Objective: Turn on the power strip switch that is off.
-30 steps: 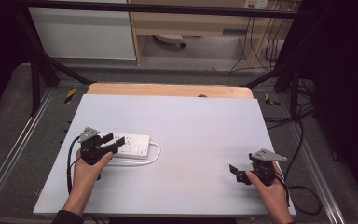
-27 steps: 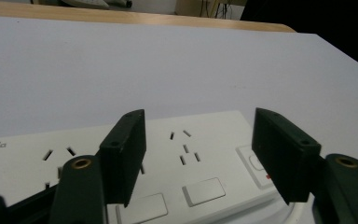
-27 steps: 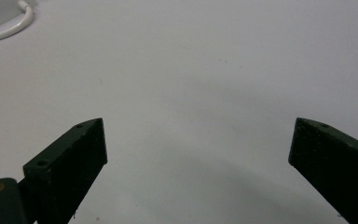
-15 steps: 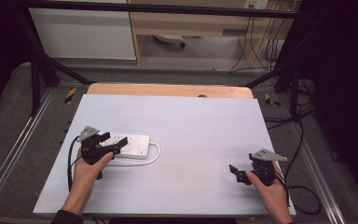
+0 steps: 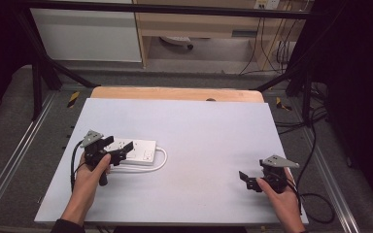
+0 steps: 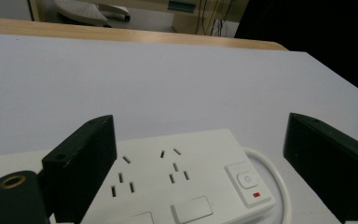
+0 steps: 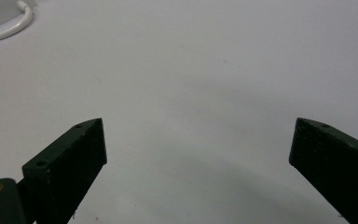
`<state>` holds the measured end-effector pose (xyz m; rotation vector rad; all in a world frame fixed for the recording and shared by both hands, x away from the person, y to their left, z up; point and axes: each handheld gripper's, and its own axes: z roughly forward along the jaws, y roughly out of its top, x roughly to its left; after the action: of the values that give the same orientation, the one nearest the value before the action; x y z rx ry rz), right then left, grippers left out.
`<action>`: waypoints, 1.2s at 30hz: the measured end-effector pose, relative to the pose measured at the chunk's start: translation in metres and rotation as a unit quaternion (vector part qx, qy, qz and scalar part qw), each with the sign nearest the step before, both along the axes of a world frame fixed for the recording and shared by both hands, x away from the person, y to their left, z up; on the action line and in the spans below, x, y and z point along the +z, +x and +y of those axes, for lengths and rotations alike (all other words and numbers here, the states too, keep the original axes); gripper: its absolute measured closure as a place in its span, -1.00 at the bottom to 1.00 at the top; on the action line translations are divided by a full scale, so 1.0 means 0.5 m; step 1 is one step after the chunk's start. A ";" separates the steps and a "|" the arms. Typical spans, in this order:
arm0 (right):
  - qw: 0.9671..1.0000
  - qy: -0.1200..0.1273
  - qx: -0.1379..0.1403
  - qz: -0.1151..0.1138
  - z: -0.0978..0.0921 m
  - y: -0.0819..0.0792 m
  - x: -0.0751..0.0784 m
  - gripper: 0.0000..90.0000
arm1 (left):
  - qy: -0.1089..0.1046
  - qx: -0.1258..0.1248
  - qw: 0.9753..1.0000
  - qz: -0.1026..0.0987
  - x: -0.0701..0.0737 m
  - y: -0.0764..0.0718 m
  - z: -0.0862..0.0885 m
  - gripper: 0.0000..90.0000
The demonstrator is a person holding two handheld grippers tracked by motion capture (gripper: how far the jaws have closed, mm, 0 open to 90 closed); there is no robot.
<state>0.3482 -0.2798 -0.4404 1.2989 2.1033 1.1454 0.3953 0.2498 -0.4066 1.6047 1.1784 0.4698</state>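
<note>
Since 1.0 s ago, little has moved: the left gripper [image 5: 118, 148] has edged slightly further over the near end of the white power strip [image 5: 135, 151], and the right gripper [image 5: 250, 180] has kept its place near the table's right front corner.

Left gripper: jaws wide apart, holding nothing. In the left gripper view [image 6: 200, 172] the power strip [image 6: 186, 182] lies between and below the two black jaws, its socket face up. One jaw covers the strip's side at the view's left; the other jaw stands off to the right, clear of the strip's end. Whether either jaw touches the strip cannot be told. The strip's switch button [image 6: 246, 179], with a small red mark under it, sits at the end nearer the right-hand jaw. The white cable [image 6: 272, 179] loops out from that end, passing between the strip and that jaw.

Right gripper: jaws also wide apart, empty. In the right gripper view [image 7: 198, 163] only bare grey table [image 7: 200, 74] lies between the jaws. The cable loop [image 7: 9, 25] shows far beyond the left-hand jaw, at the top corner.

High view: the strip lies flat on the grey table [image 5: 199, 126], well apart from the right gripper, with its cable [image 5: 159, 160] curled beside it.
</note>
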 end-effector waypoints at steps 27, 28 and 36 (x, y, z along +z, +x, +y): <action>1.000 0.004 -0.004 0.001 -0.003 0.001 -0.001 -0.91 | 0.011 -0.008 1.000 -0.019 0.072 -0.049 0.042 -0.82; 1.000 0.004 -0.004 0.000 -0.003 0.001 -0.001 -0.91 | 0.012 -0.009 1.000 -0.019 0.073 -0.051 0.045 -0.82; 1.000 0.003 -0.005 0.002 -0.002 0.001 -0.001 -0.91 | 0.012 -0.007 1.000 -0.020 0.072 -0.075 0.066 -0.82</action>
<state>0.3486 -0.2809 -0.4408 1.3145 2.0938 1.1473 0.3578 0.2827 -0.3705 1.6162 1.1346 0.5077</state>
